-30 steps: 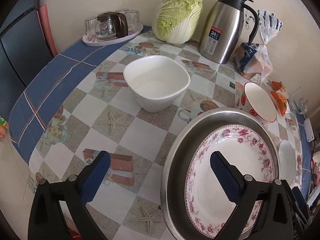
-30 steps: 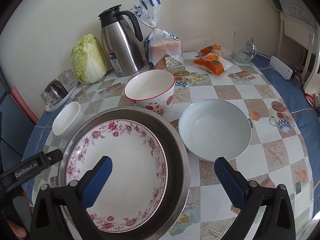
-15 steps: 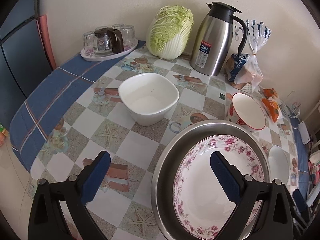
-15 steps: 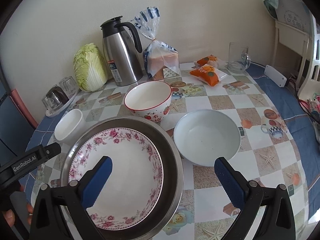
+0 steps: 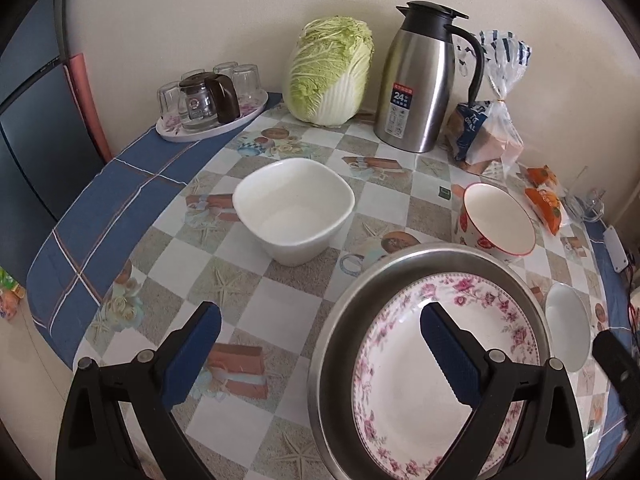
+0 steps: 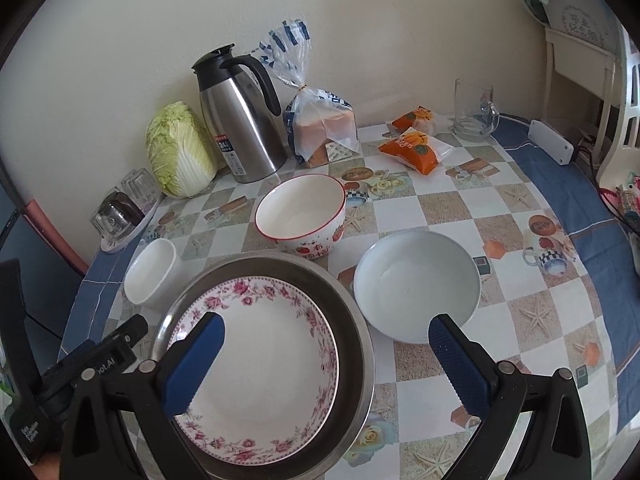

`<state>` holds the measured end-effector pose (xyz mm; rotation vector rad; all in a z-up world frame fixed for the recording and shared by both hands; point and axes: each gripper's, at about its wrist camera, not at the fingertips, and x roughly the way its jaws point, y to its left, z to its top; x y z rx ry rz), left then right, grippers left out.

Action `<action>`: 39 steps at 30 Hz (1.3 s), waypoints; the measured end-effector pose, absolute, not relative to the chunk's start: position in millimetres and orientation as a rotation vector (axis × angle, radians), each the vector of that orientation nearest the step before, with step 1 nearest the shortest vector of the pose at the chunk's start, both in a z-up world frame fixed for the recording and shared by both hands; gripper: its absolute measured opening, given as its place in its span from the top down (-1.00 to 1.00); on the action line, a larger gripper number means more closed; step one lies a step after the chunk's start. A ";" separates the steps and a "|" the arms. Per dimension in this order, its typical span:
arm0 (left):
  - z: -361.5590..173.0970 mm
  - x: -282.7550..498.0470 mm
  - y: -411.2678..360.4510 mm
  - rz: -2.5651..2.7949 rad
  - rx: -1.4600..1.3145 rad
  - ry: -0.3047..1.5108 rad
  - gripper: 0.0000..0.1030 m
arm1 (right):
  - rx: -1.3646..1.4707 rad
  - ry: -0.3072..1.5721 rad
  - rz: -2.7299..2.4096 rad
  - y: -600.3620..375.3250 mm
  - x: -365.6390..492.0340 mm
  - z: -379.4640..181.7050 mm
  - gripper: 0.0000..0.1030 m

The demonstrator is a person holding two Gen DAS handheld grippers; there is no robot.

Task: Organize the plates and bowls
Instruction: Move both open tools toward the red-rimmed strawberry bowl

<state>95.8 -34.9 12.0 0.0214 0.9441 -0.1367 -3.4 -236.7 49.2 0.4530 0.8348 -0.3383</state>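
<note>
Steel basin (image 6: 360, 344), one floral plate (image 6: 272, 360), three bowls (image 6: 416, 288)

We cannot read the flask label (image 5: 401, 109) | steel basin (image 5: 340, 360) cut by bottom edge | left tool (image 5: 320, 344) partly covers the floral plate (image 5: 400, 400)
</note>
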 end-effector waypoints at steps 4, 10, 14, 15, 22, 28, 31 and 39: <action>13.0 109.5 -36.1 -0.153 0.010 0.974 -0.94 | 0.437 0.867 -0.369 -244.1 9.3 54.8 -1.00; 30.8 129.4 -48.6 -0.172 0.061 0.945 -0.94 | 0.388 0.887 -0.403 -255.3 26.6 61.7 -1.00; 43.3 141.3 -58.4 -0.194 0.103 0.919 -0.94 | 0.398 0.909 -0.378 -263.1 38.4 60.3 -1.00; 46.3 144.3 -61.5 -0.207 0.106 0.912 -0.94 | 0.395 0.927 -0.377 -264.9 42.4 58.9 -1.00; 52.9 161.4 -95.6 -0.350 0.149 0.916 -0.94 | 0.357 0.983 -0.412 -284.1 61.5 60.5 -1.00; 58.1 188.1 -110.0 -0.391 0.156 0.955 -0.94 | 0.350 1.027 -0.416 -302.4 76.2 63.2 -1.00; 57.8 202.2 -114.6 -0.384 0.170 0.981 -0.94 | 0.365 1.038 -0.419 -311.4 83.4 66.4 -1.00; 70.2 232.9 -131.2 -0.461 0.184 1.023 -0.94 | 0.346 1.085 -0.419 -325.0 109.1 75.4 -1.00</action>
